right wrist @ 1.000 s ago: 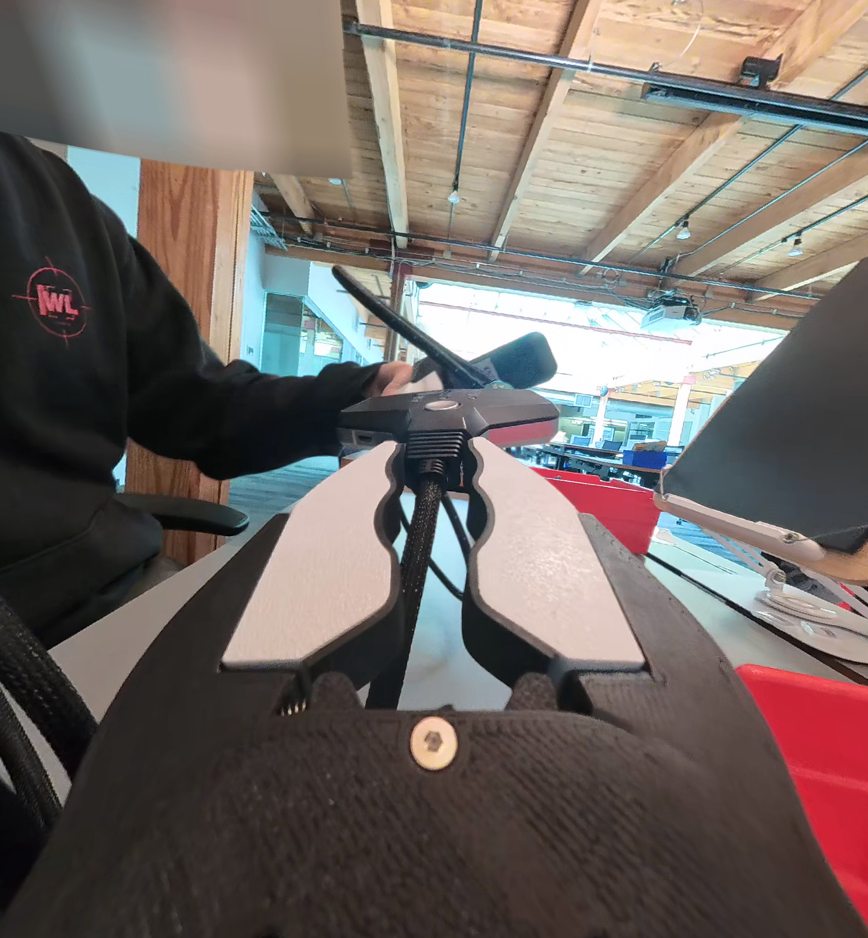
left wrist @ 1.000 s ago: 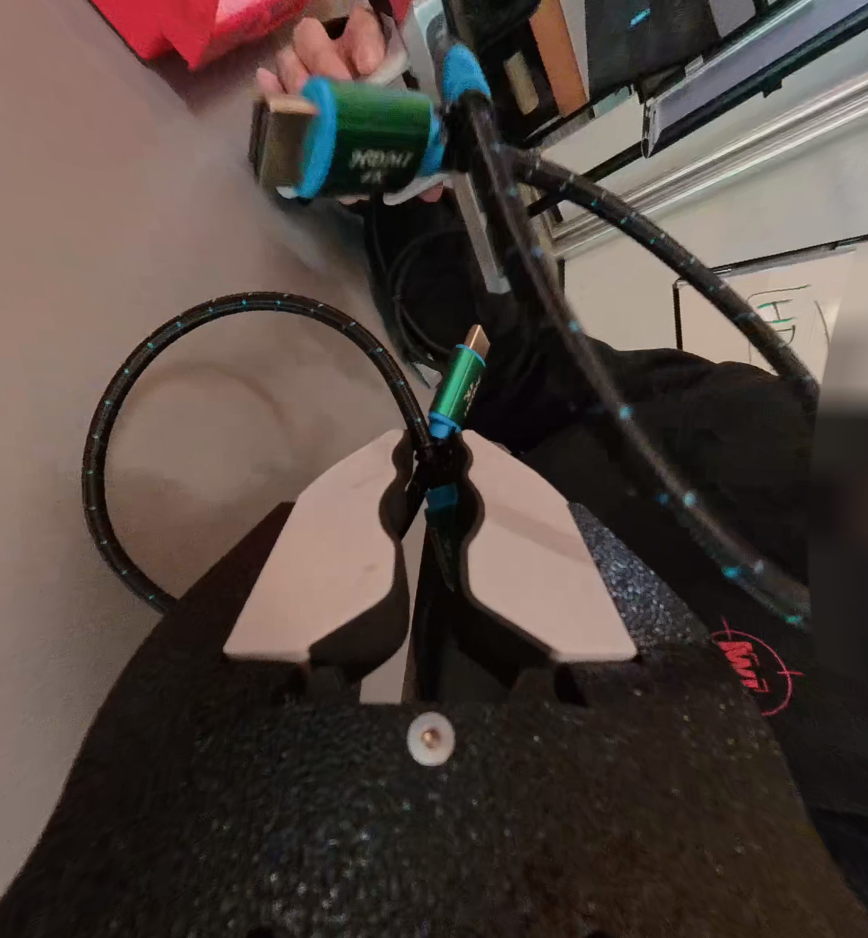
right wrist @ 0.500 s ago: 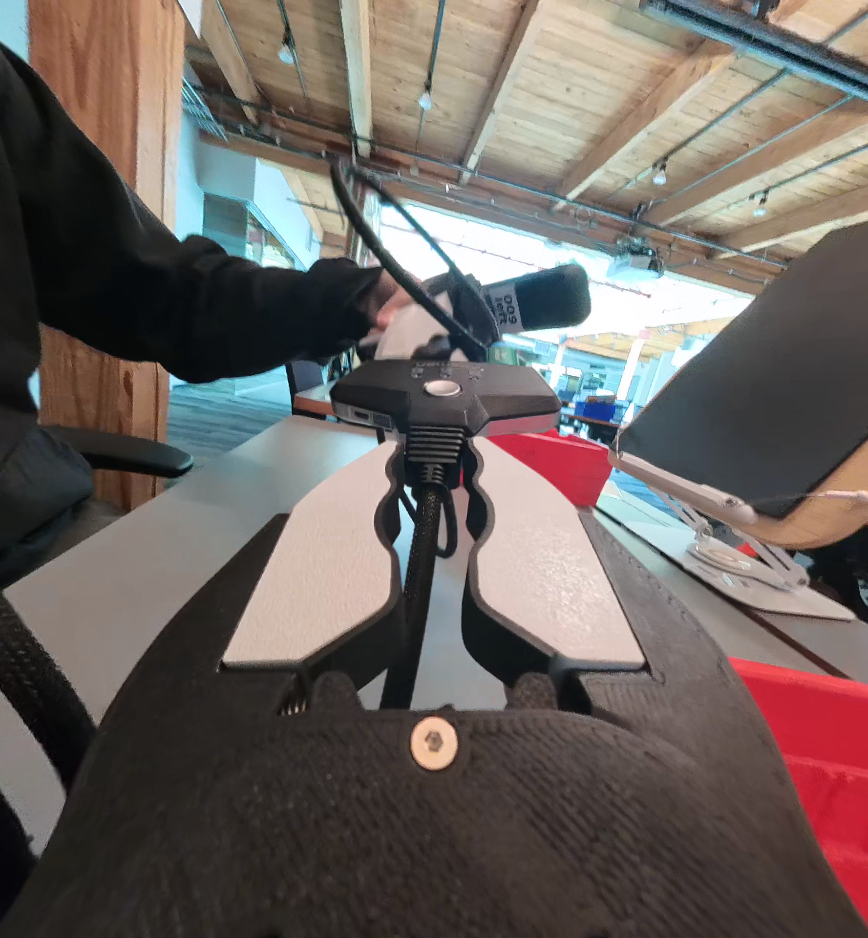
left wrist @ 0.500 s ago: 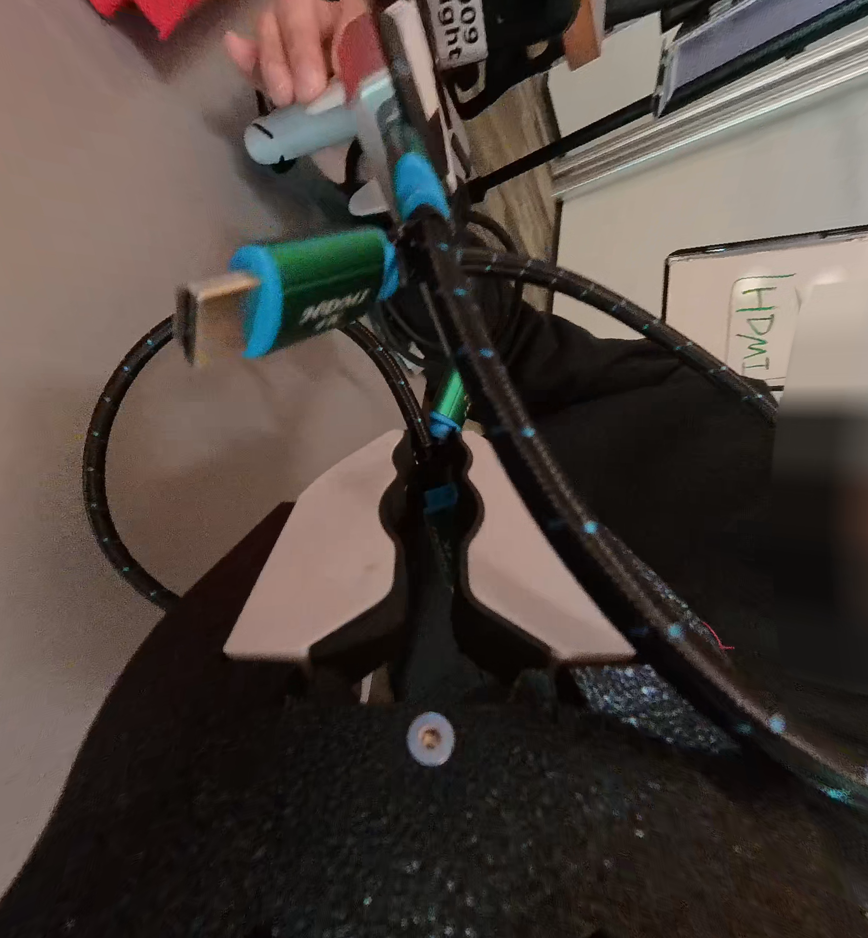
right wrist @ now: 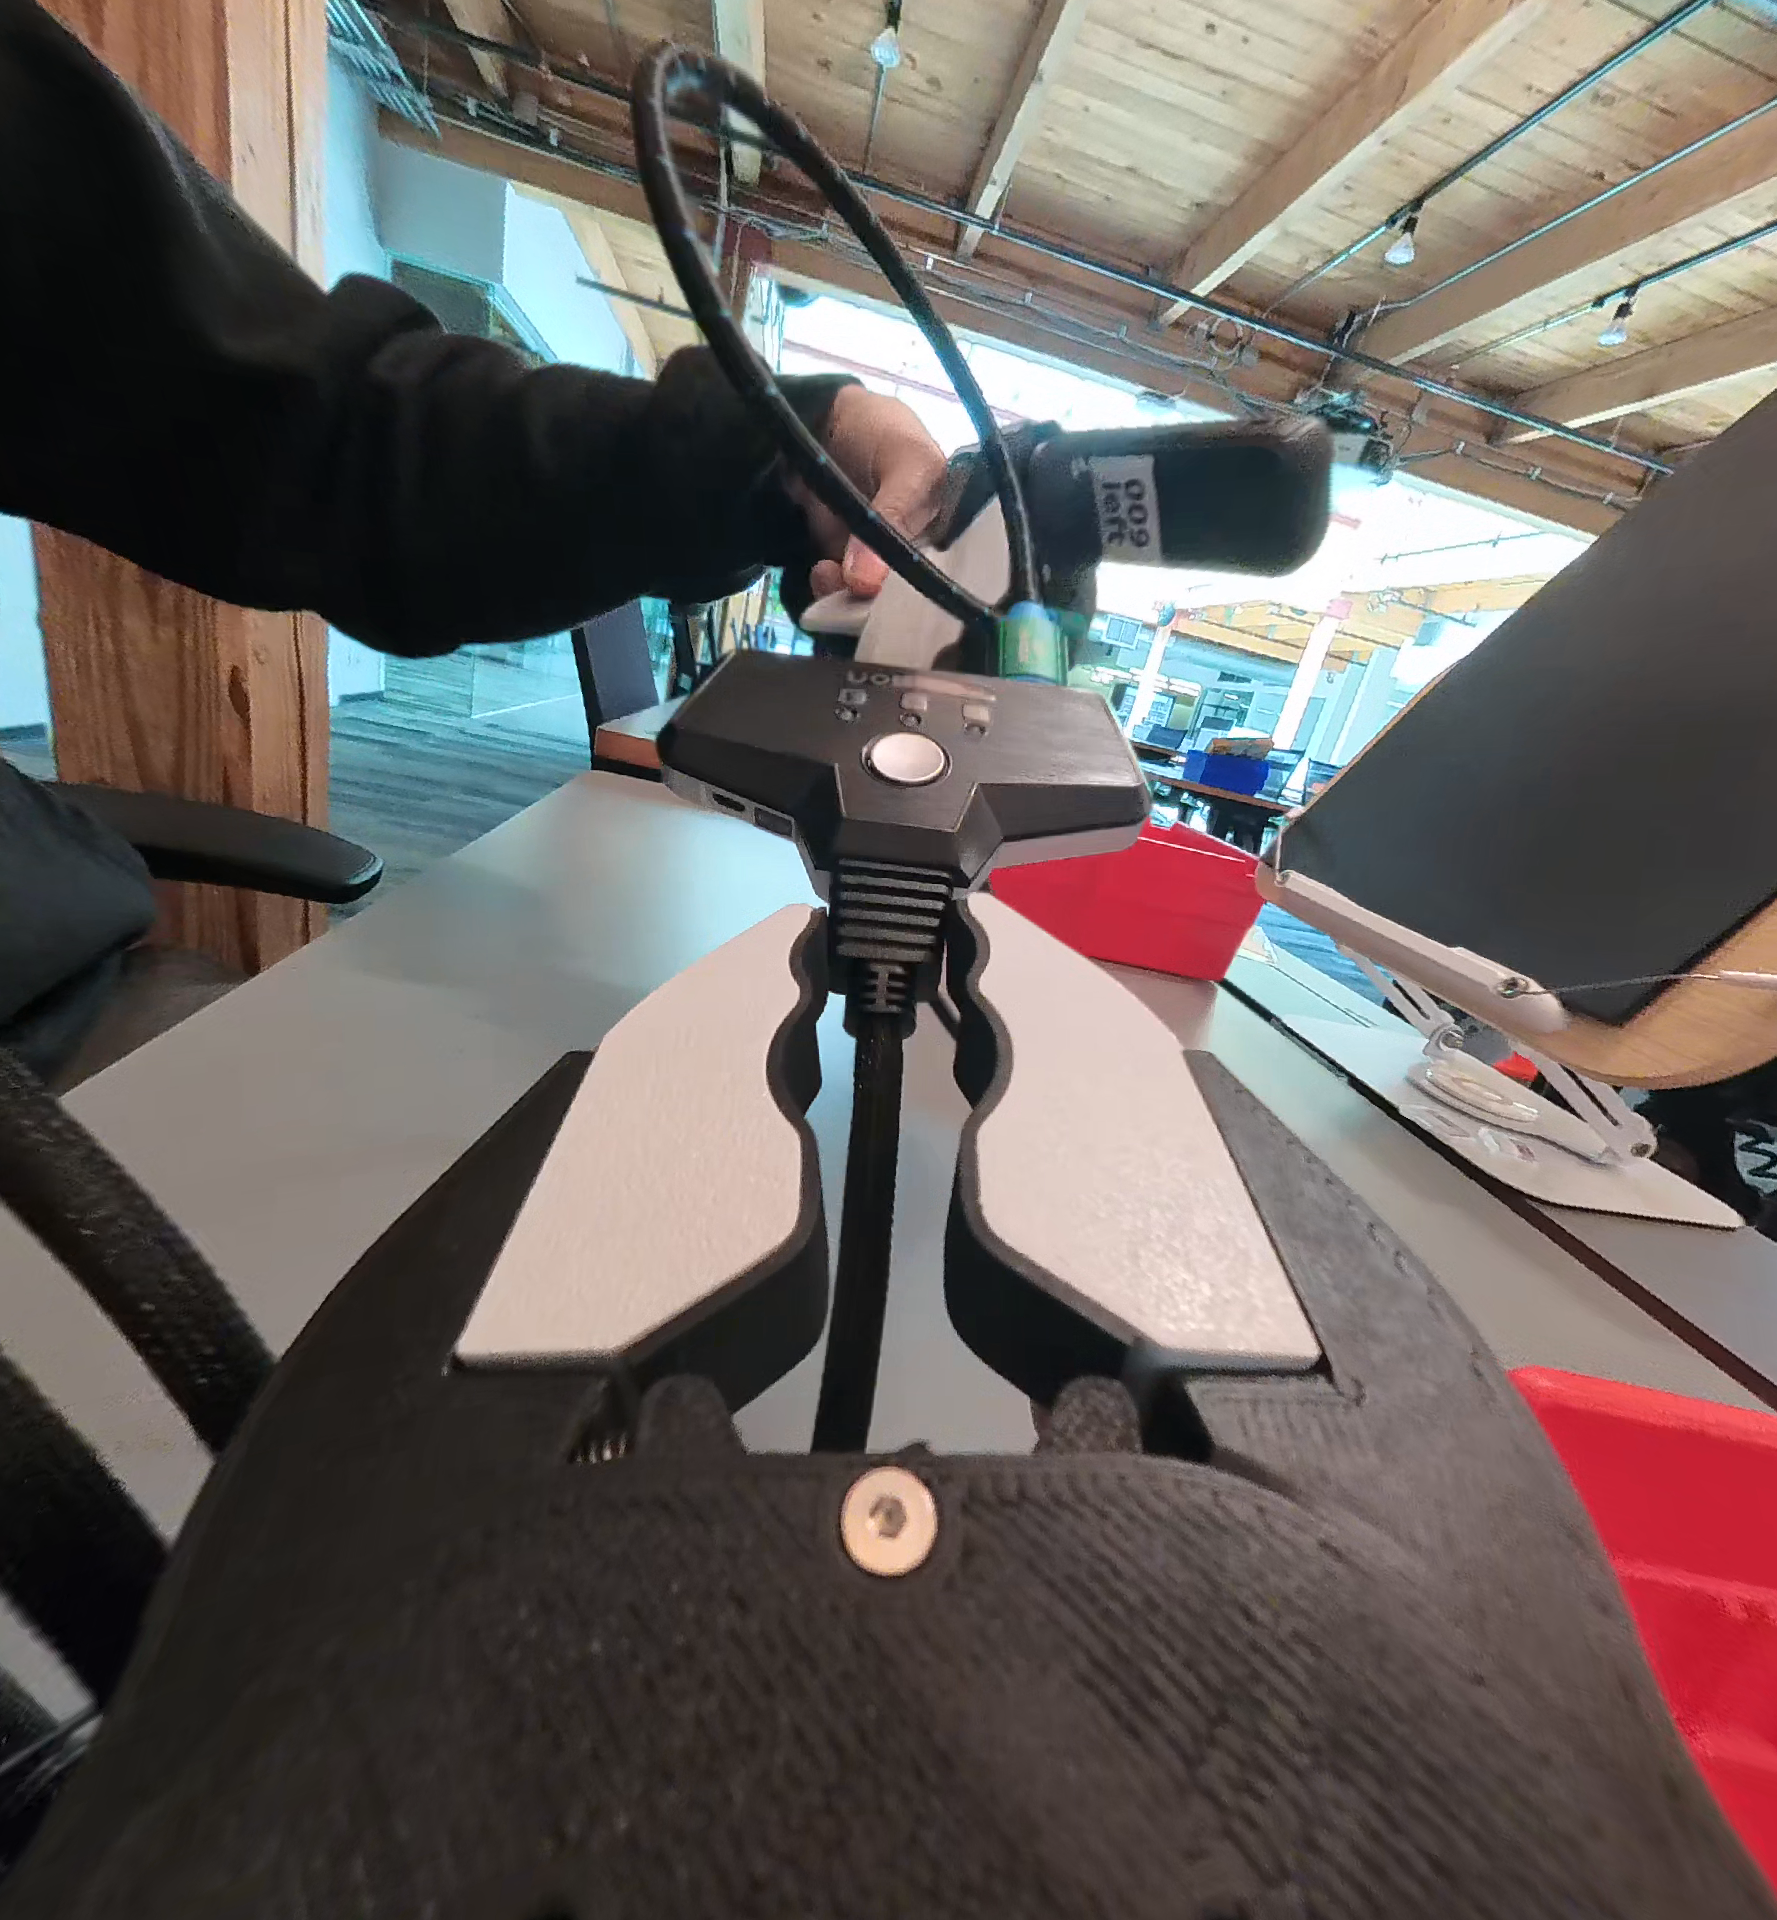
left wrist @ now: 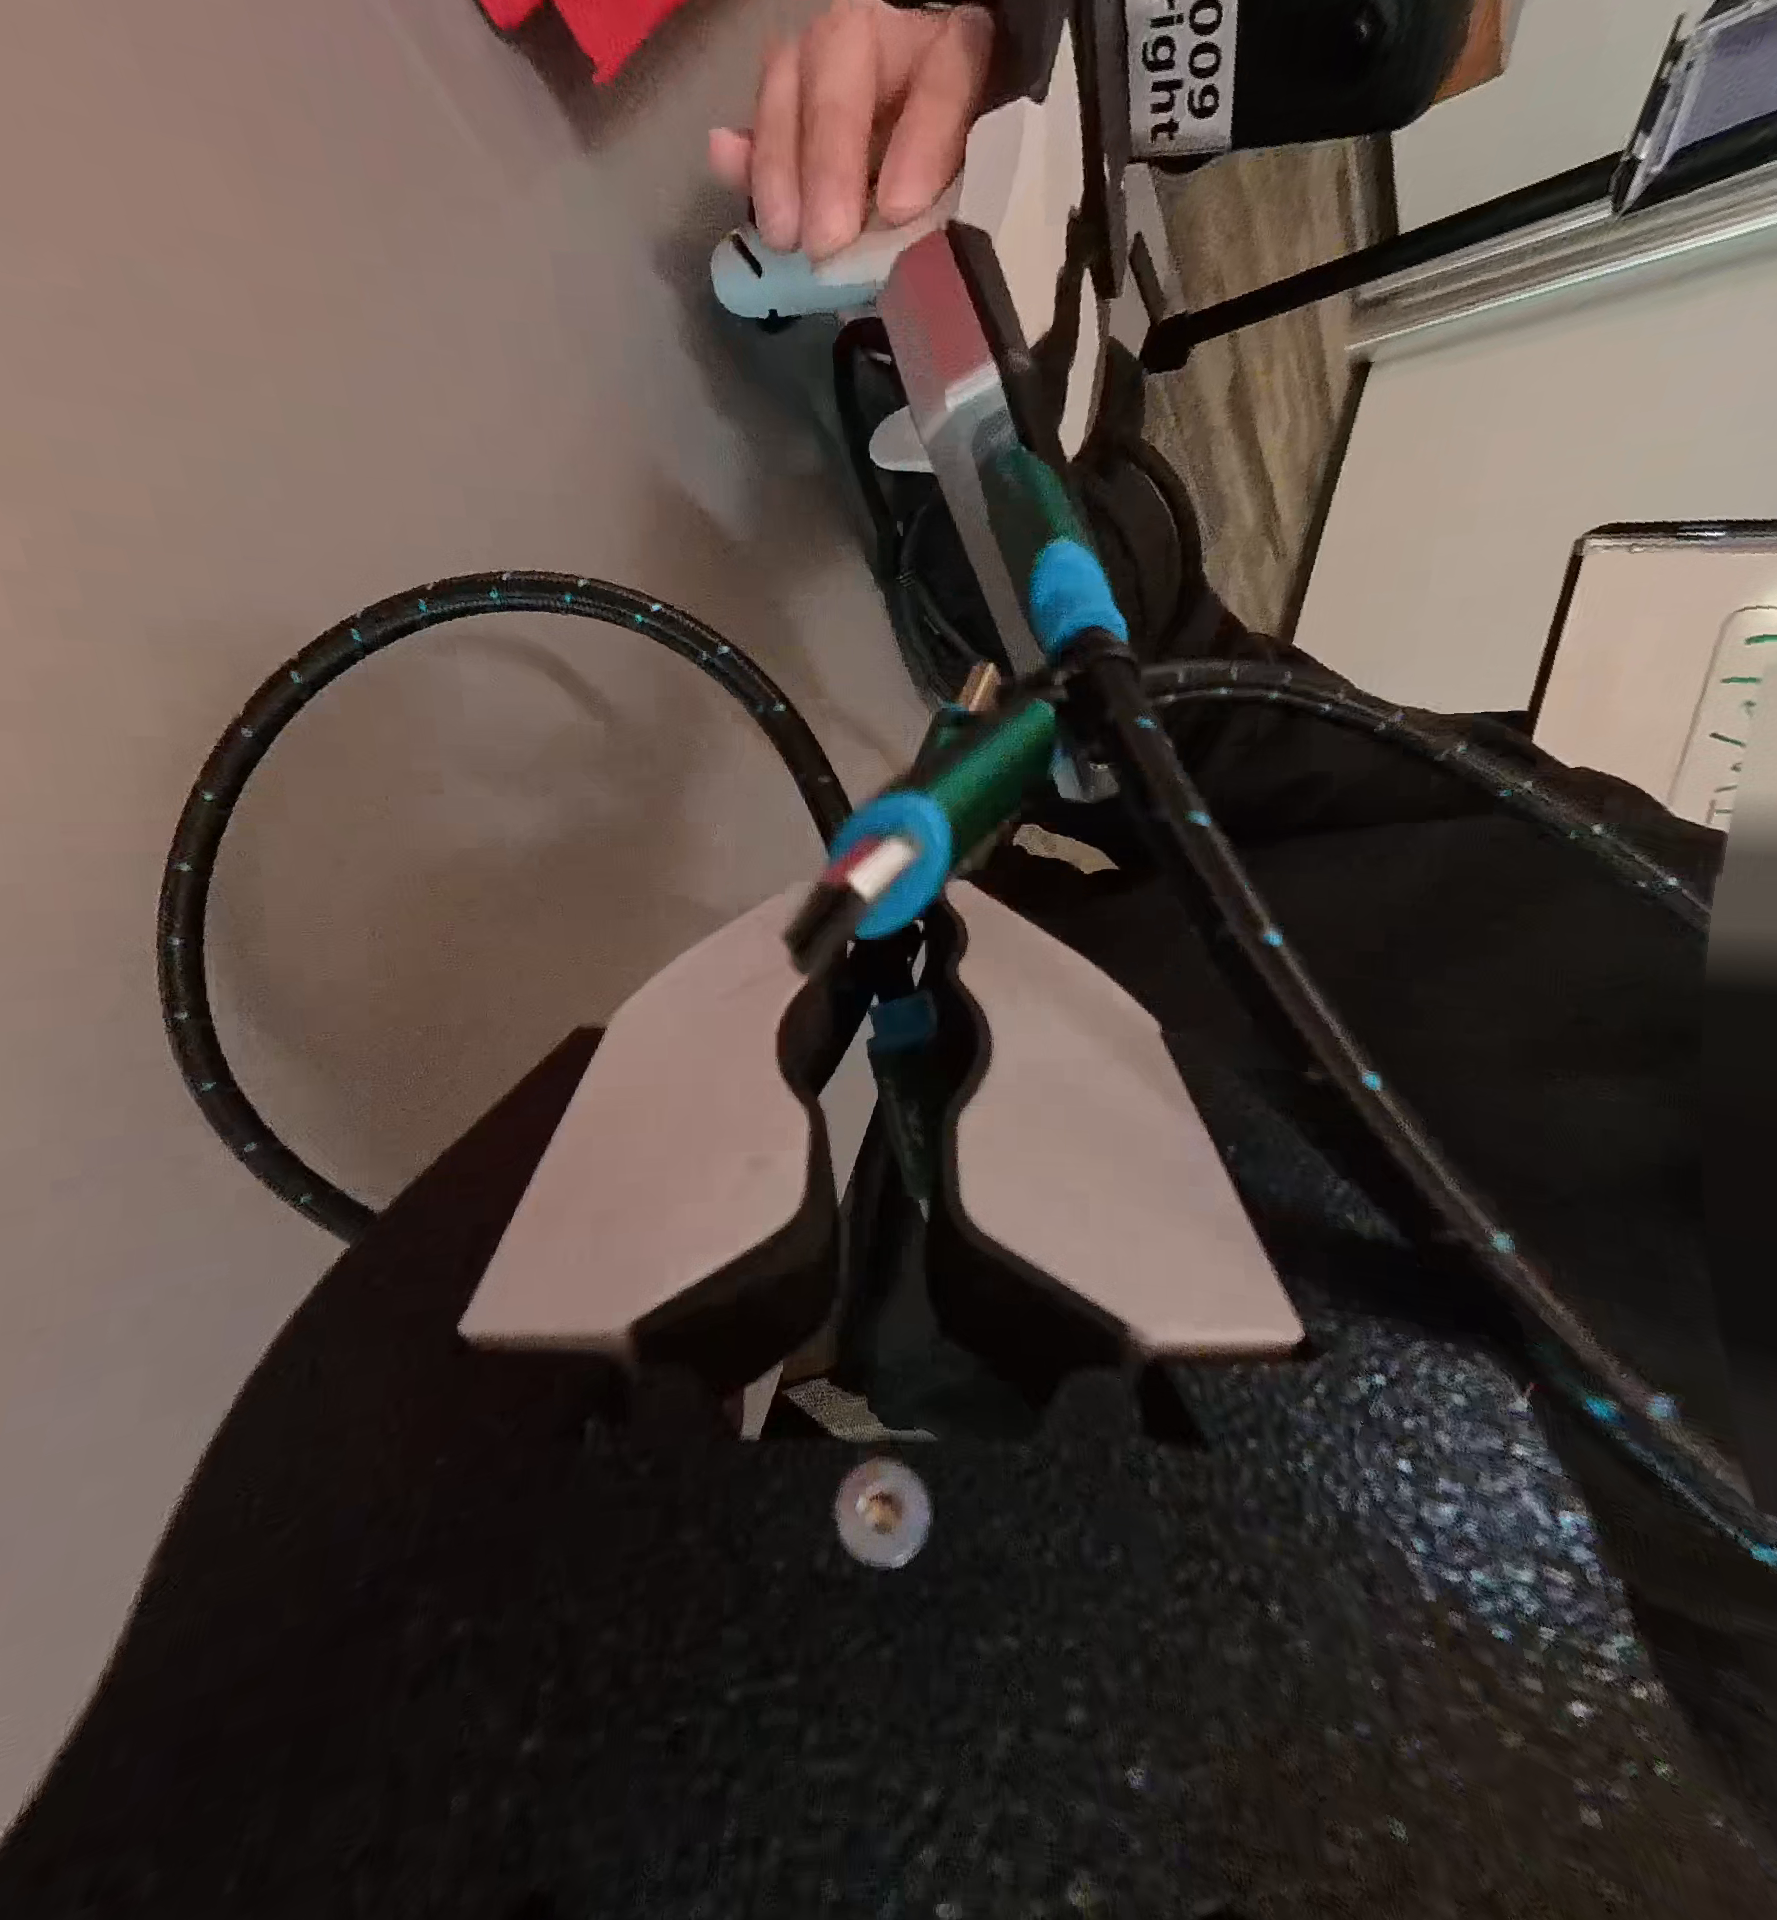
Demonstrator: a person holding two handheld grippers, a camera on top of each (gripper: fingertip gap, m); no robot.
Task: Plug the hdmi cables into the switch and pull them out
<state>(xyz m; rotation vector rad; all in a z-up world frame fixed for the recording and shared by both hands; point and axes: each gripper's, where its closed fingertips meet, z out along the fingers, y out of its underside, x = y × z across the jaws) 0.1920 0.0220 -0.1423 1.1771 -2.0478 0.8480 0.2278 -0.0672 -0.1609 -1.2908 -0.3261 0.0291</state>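
The black HDMI switch [right wrist: 905,727], with a round silver button, is held over the grey table. My right gripper [right wrist: 889,925] is shut on the ribbed strain relief of the switch's own cable. My left gripper [left wrist: 905,951] is shut on a green HDMI plug at its blue collar [left wrist: 899,1023]. That plug's braided cable [left wrist: 240,831] loops off to the left. A loose green plug [left wrist: 977,774] with a bare metal tip hangs across the left fingertips. In the right wrist view a green-and-blue plug [right wrist: 1029,636] sits at the switch's far edge, beside the left gripper's white finger [right wrist: 910,597]. I cannot tell whether it is seated.
A red bin [right wrist: 1123,894] stands behind the switch and another [right wrist: 1694,1610] lies at the near right. A dark panel on a white stand [right wrist: 1538,810] is on the right. A person's black sleeve [right wrist: 344,468] crosses on the left. Thick braided cables [right wrist: 53,1195] hang at the lower left.
The loose plug swung down from the upper left to the left fingertips. The switch tipped so its top face shows. The left gripper and its cable loop came closer to the switch's far edge.
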